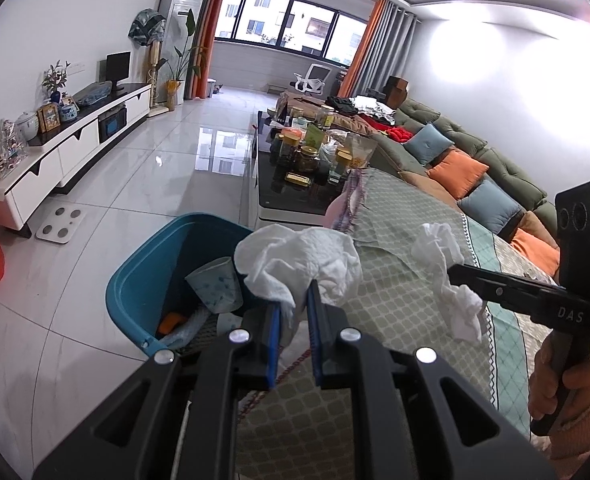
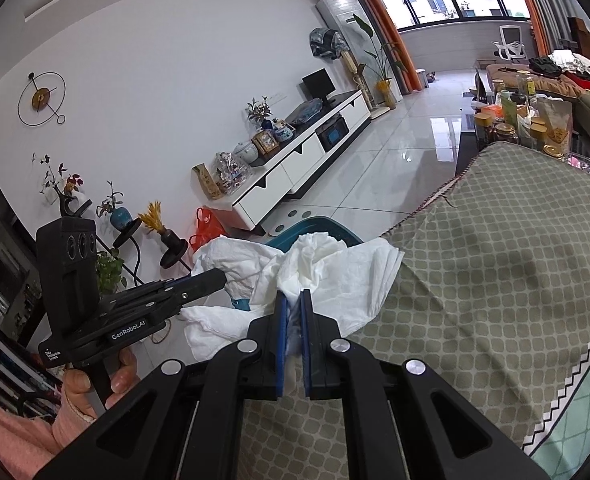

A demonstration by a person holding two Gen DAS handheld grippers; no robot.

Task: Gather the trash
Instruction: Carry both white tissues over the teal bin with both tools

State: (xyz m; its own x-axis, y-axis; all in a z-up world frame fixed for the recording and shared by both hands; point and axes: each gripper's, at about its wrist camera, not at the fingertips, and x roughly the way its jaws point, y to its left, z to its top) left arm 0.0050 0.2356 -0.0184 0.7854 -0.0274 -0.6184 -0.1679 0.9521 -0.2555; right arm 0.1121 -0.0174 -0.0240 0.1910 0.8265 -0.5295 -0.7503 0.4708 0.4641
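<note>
My left gripper [image 1: 295,300] is shut on a crumpled white tissue [image 1: 299,260] and holds it beside the rim of a blue trash bin [image 1: 135,280] on the floor. The bin holds a patterned paper cup [image 1: 215,284] and other scraps. My right gripper [image 2: 293,300] is shut on a second white tissue [image 2: 315,264] above the table's patterned cloth [image 2: 495,260]. In the left wrist view the right gripper [image 1: 455,274] shows at the right with its tissue [image 1: 451,276] hanging. In the right wrist view the left gripper [image 2: 215,280] shows at the left with its tissue [image 2: 235,260].
A glass coffee table [image 1: 295,200] crowded with jars stands beyond the bin. A green sofa [image 1: 475,152] with cushions runs along the right. A white TV cabinet [image 1: 75,140] lines the left wall. A scale [image 1: 59,225] lies on the tiled floor.
</note>
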